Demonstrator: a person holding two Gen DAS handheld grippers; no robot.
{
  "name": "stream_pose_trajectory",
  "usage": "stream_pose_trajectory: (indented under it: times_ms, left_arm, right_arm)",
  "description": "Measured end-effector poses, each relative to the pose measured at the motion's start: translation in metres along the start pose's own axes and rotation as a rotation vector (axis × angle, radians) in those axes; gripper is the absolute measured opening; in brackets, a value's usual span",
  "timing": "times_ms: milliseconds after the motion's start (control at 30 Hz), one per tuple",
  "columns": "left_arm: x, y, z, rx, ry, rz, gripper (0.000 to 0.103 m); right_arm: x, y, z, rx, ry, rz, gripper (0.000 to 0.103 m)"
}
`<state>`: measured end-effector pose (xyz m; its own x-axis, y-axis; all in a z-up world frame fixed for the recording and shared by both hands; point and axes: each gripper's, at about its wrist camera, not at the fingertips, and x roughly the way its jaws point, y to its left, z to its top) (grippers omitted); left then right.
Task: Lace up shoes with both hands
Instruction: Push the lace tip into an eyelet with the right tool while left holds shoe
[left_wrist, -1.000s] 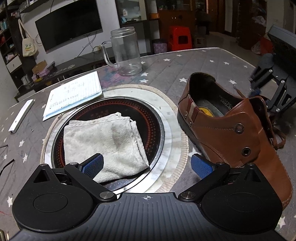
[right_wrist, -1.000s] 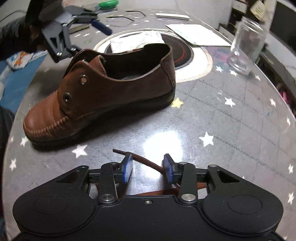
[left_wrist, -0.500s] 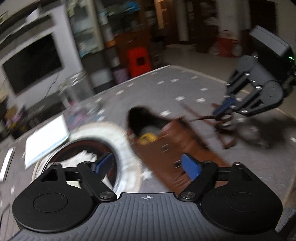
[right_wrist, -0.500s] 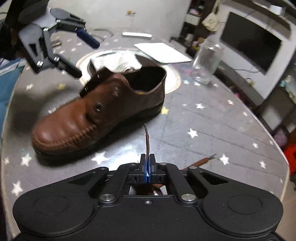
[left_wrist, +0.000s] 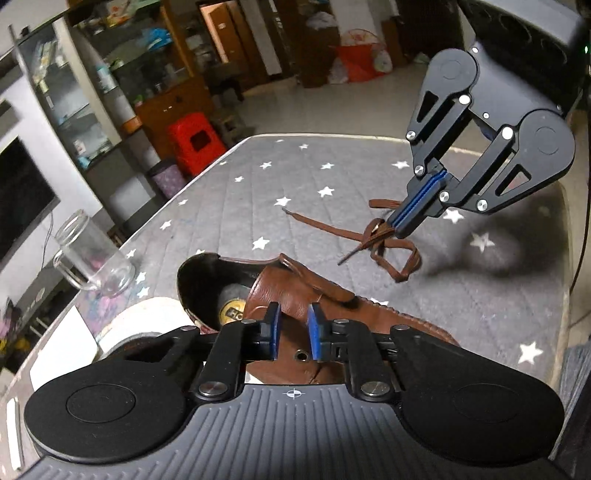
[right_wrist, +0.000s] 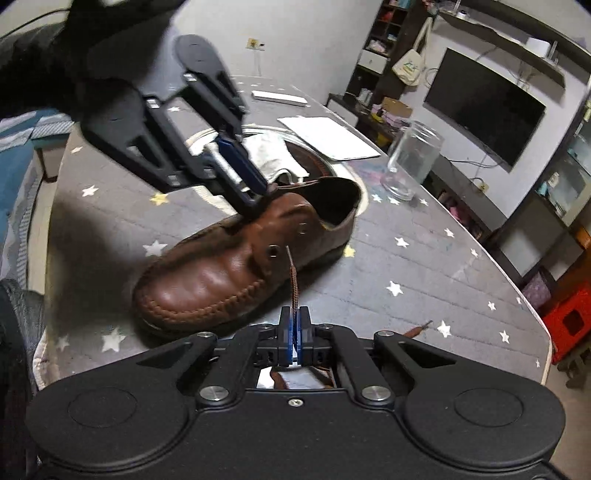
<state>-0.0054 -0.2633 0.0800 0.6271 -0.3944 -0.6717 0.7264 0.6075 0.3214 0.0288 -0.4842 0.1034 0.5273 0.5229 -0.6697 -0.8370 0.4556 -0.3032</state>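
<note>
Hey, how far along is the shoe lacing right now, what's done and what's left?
Barely started. Done: the right gripper has the brown lace pinched, its tip pointing at the lower eyelet. In hand: the left gripper, jaws partly open, sits at the shoe flap, seemingly to steady it. Left: every visible eyelet is empty, and most of the lace lies loose on the table.

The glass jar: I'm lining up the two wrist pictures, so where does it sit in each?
Left wrist: the glass jar stands at the left edge, left of the brown shoe.
Right wrist: the glass jar stands right of centre in the upper half, beyond the shoe's heel.
Shared landmark: the brown shoe on the star-patterned table.
</note>
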Motion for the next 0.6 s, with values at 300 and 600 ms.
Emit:
stream_pose_trajectory:
  times_ms: [300,600]
  left_arm:
    - [0.02,-0.002,0.002,0.077,0.028,-0.021,0.014]
    - [0.028,0.0,0.0,0.087,0.047,-0.045,0.014]
  right_arm:
    - [0.006,0.008,0.0,-0.019,0.024,0.009,0.002]
    - [0.014,0.007,0.0,-0.034,0.03,0.03,0.002]
